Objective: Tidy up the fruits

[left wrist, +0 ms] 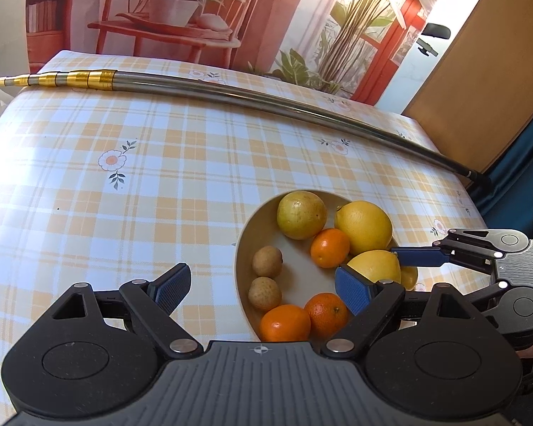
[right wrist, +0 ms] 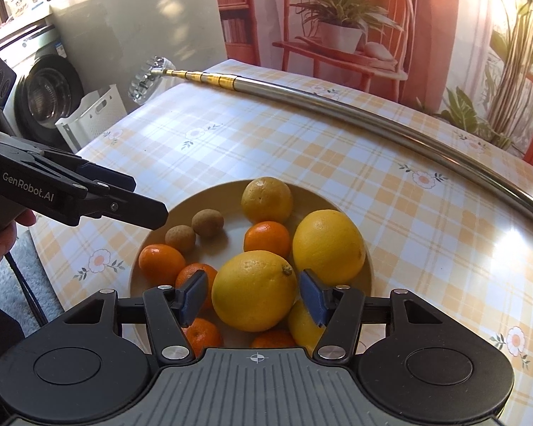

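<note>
Blue pads of the right gripper (right wrist: pixel 254 296) are sitting on both sides of a big yellow lemon (right wrist: pixel 254 291) in the plate (right wrist: pixel 181 209). Its jaws are spread about as wide as the lemon. I cannot tell if the pads are touching the skin or just next to it.

All the fruit is lying in the plate, which is sitting on a table with a yellow checked cloth (right wrist: pixel 266 142). A second lemon (right wrist: pixel 328 246) is lying just past the first one, toward the far right of the plate. A yellow-green round fruit (right wrist: pixel 266 199) is sitting at the far edge of the plate. A small orange (right wrist: pixel 267 238) is lying in the middle, between those three. Two little brown fruits (right wrist: pixel 195 230) are lying side by side at the left side of the plate. More small oranges (right wrist: pixel 161 264) are crowding the near left side, and some are partly hidden under the right gripper.

The left gripper (left wrist: pixel 263 289) is hanging over the left side of the plate. Its jaws are wide open and it is holding nothing.

A long metal pole (right wrist: pixel 337 106) with gold bands is lying across the table, well behind the plate.
</note>
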Demonstrator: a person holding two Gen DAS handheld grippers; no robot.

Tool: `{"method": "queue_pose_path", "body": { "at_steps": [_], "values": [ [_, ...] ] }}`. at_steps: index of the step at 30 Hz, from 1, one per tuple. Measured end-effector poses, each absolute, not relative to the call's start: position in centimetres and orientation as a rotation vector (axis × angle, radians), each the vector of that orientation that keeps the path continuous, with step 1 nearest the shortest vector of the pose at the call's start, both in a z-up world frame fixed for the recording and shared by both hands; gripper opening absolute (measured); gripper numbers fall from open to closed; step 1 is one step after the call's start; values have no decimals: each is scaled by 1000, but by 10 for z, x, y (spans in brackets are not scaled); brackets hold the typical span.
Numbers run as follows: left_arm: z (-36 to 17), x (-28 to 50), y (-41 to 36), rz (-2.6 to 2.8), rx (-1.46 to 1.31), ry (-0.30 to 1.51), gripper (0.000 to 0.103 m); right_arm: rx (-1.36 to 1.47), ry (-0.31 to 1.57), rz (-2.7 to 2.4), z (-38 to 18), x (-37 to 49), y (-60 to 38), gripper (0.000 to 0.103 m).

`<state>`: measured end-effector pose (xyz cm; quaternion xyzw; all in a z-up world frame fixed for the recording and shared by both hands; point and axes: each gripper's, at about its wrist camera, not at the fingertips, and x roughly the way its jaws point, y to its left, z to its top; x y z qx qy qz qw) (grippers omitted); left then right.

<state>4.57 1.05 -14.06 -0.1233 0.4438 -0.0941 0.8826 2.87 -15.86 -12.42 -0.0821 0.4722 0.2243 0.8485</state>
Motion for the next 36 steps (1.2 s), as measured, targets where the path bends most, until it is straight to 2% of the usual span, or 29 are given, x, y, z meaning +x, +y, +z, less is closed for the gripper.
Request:
{"method": "queue_pose_path", "body": {
  "at_steps": [8,14,21,24,36],
  "values": [
    [-134,42,8,-197,-231,898,90,-162,964,439,-111,27,-164,58],
    [-130,40,5,-199,-214,882,90,-142,939,402,-101,27,-170,72],
    [-115,36,2,-190,-181,819,90,-79,892,347,-87,28,-179,97],
    [-105,35,2,-184,-168,781,90,-37,872,344,-79,29,-185,102],
    [-35,23,-5,-146,-64,524,94,45,697,242,-22,22,-197,103]
  ]
}}
